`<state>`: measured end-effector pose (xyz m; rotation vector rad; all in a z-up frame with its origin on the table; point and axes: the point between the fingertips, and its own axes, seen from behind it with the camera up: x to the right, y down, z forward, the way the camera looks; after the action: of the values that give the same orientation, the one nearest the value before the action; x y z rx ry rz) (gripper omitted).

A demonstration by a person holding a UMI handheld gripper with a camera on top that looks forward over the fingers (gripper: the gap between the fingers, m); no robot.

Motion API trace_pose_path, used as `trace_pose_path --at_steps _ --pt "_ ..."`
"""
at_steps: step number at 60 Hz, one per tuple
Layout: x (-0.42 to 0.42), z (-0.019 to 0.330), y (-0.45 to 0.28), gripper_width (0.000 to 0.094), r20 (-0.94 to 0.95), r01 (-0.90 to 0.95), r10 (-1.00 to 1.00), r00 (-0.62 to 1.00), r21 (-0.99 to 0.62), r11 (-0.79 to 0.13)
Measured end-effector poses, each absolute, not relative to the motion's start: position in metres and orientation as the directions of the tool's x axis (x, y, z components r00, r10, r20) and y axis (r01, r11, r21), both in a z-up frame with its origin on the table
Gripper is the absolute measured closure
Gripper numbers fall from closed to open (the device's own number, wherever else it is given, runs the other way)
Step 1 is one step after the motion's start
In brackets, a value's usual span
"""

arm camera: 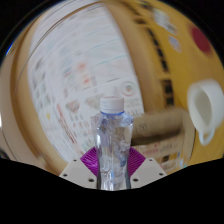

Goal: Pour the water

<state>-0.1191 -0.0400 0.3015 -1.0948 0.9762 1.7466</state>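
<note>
gripping btl [113, 140] btwn tongs [112, 168]

Warm, even light; strong fisheye bending, soft blur throughout.

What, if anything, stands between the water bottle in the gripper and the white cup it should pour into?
Nothing visible blocks it. The water bottle stands upright between the gripper fingers, which appear to press on it. The white cup sits beyond and to one side. A tan cylindrical object lies behind the bottle, below the line to the cup rather than across it.
</note>
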Motion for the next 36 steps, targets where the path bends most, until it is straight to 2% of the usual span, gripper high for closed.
trace_pose_path --at_steps 4,9,15,20,25,30,36 --pt "-0.102 0.332 -0.042 0.0615 -0.948 -0.955 0.32 0.003 -0.097 -0.279" --pt "-0.073 0.372 -0.041 0.0615 -0.867 -0.905 0.369 0.336 -0.406 -0.128" --pt "-0.024 0.399 -0.042 0.0614 -0.676 -0.725 0.312 0.668 -0.685 0.067" --pt "0.019 0.395 -0.043 0.0615 -0.476 -0.506 0.192 0.858 -0.848 0.16" --pt "0.051 0.362 -0.042 0.0615 -0.278 -0.285 0.071 0.958 -0.948 0.138" --pt "0.08 0.294 -0.033 0.0614 -0.123 -0.123 -0.003 0.992 -0.992 0.032" --pt "0.1 0.22 -0.029 0.0615 -0.013 -0.02 -0.058 0.998 -0.993 -0.119"
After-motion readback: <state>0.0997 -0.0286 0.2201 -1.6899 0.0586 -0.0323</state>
